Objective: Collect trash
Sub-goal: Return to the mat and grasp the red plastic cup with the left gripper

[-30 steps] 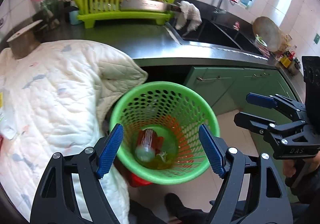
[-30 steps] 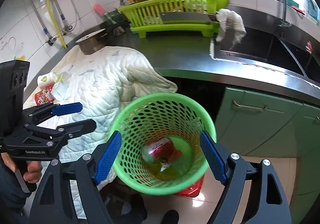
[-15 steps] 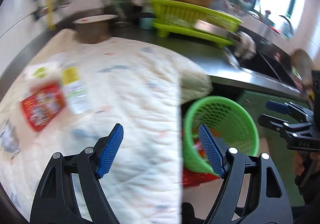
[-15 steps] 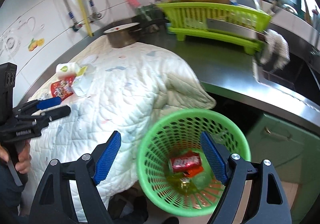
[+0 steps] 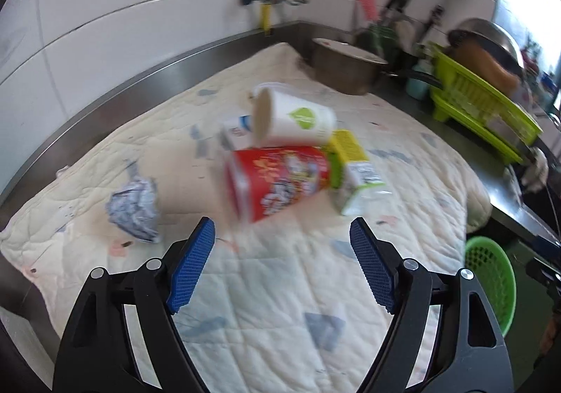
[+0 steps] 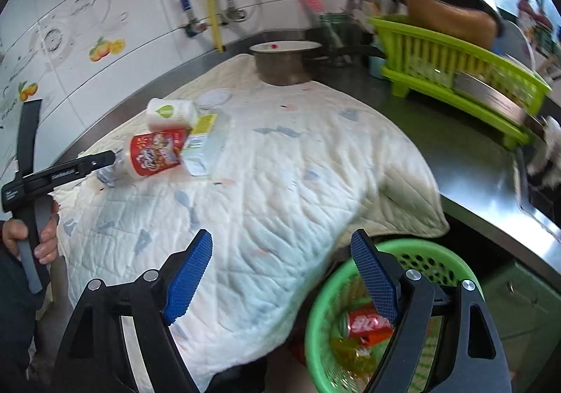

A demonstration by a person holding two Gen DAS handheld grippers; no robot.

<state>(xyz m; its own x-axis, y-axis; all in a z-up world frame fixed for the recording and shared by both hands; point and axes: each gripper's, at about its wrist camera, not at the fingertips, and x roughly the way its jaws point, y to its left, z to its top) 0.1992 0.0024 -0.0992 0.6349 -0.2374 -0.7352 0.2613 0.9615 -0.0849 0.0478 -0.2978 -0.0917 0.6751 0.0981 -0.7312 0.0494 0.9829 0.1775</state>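
Both tongs are swinging away from the green basket (image 6: 403,315) toward the trash pile on the quilted cloth (image 5: 280,270) covering the desk (image 6: 466,161). Left tongs (image 5: 282,266) are hovering wide apart and empty, aimed down at the pile. Just ahead, a red snack cup (image 5: 280,179) is lying on its side, its long axis running left to right, mouth pointing left. Touching it behind, a white paper cup (image 5: 291,117) is also lying sideways, mouth facing left. A yellow-and-white carton (image 5: 354,172) is lying against the red cup's right end, and a crumpled paper ball (image 5: 133,208) is sitting well to the left. Right tongs (image 6: 282,275) are also wide apart and empty, hanging over the cloth's edge. Below them, the basket is holding a red can (image 6: 364,322) lying flat and yellowish wrappers (image 6: 350,354).
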